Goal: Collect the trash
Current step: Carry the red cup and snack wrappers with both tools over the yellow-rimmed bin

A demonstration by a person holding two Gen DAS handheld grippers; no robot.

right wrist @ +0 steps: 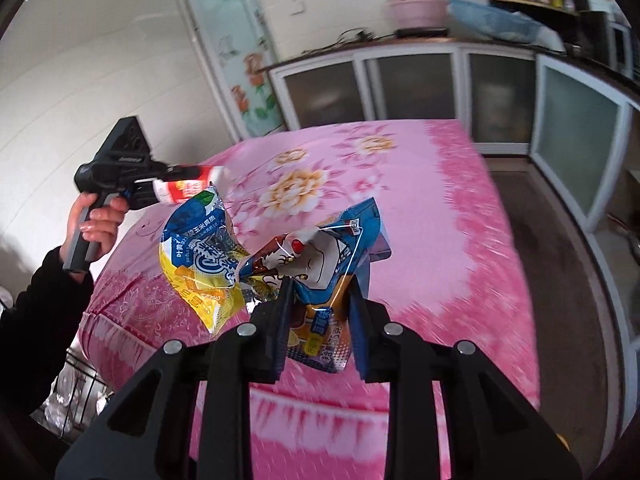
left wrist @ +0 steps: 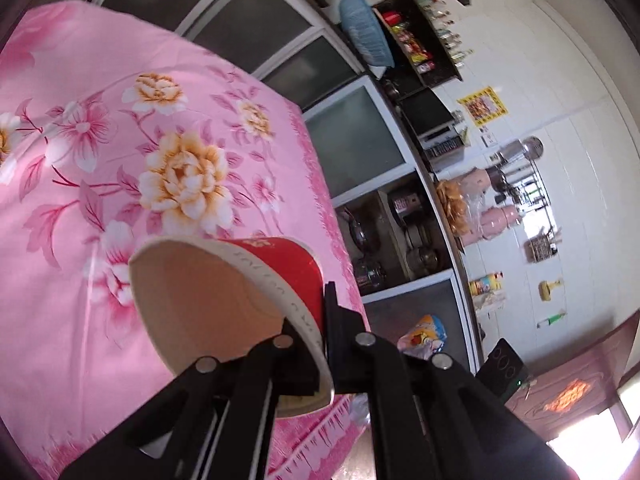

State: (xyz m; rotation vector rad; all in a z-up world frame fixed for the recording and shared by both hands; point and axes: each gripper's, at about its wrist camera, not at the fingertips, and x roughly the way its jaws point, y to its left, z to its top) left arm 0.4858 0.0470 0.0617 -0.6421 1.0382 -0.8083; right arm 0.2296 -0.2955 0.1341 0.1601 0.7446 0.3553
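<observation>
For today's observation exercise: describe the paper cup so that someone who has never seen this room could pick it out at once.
Start at the table under the pink flowered cloth. Above its near edge, the left gripper pinches the rim of a paper cup, one finger inside and one outside. It is red outside and plain white inside, rigid and round, unlike the crinkly blue and yellow snack wrappers in the right gripper.

Daylight is flooding both views; the room is reading bright overall. In the left wrist view a doorway (left wrist: 588,440) at the lower right is blowing out to pure white, and a sunlit patch is glowing on the dark cabinet (left wrist: 568,396) beside it. The white tiled wall (left wrist: 560,92) is washing out. In the right wrist view the pink floral cloth (right wrist: 420,208) and cupboards (right wrist: 420,84) are smearing with motion blur toward the right edge. Fisheye bending is curving straight lines, and both frames are darkening at the corners.
</observation>
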